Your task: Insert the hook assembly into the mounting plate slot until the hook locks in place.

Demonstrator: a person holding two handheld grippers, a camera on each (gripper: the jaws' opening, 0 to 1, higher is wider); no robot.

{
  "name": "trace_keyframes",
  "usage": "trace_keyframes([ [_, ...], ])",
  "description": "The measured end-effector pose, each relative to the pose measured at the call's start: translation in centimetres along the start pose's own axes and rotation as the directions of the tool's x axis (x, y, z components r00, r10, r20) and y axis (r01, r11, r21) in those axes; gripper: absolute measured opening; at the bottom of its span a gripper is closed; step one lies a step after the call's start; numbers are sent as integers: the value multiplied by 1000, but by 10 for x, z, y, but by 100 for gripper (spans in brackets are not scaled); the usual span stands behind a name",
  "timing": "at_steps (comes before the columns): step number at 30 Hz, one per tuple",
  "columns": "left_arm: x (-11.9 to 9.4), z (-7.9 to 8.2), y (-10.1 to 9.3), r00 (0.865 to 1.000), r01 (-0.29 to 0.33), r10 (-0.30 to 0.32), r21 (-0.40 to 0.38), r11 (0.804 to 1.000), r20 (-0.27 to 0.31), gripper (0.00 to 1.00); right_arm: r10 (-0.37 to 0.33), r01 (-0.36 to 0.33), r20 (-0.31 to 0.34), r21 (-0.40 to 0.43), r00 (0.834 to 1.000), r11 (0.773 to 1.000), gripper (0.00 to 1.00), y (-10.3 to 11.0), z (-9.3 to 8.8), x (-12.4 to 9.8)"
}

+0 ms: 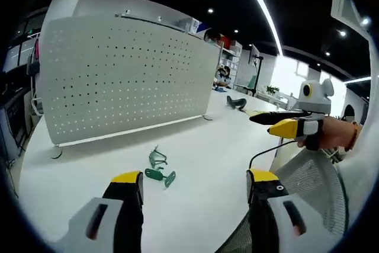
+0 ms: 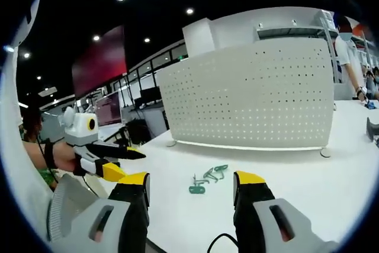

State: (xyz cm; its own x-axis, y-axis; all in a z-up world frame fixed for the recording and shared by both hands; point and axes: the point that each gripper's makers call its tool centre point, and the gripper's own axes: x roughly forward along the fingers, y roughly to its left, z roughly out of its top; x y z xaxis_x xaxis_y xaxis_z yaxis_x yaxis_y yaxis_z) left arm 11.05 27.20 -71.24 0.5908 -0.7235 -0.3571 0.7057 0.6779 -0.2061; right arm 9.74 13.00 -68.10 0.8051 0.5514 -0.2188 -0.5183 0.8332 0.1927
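- Our left gripper (image 1: pixel 194 186) has its jaws spread wide and holds nothing, hovering above the white table (image 1: pixel 213 146).
- We see the green hooks (image 1: pixel 160 170) lying loose on the table between the jaws, in front of the perforated white panel (image 1: pixel 124 75).
- Our right gripper (image 2: pixel 192 185) is likewise spread wide and empty, with the hooks (image 2: pixel 207 179) just ahead of it.

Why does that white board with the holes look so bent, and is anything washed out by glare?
In both views the fisheye lens bows the pegboard. In the left gripper view the window is blown out white. In the right gripper view light spills under the pegboard, and the green hooks stay fairly sharp.
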Motion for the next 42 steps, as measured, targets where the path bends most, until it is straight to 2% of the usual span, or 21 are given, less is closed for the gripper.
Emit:
trace_keyframes([
  [12,12,-17,1,998,41,-42,-31,999,-51,64,10,-11,-24,-11,1000,1000,56,7,1,2],
  [19,17,-21,0,997,55,-58,-45,997,-60,62,12,-12,-37,-7,999,1000,56,10,-1,4],
  [28,15,-21,3,997,53,-56,-49,997,-48,63,-2,6,-57,57,998,998,53,7,-11,11],
  [30,13,-21,3,997,52,-54,-50,997,-47,64,-6,12,-79,76,997,997,51,5,-15,15],
  [42,10,-18,5,998,53,-55,-39,998,-32,66,-9,21,-158,76,987,997,50,4,-29,33],
])
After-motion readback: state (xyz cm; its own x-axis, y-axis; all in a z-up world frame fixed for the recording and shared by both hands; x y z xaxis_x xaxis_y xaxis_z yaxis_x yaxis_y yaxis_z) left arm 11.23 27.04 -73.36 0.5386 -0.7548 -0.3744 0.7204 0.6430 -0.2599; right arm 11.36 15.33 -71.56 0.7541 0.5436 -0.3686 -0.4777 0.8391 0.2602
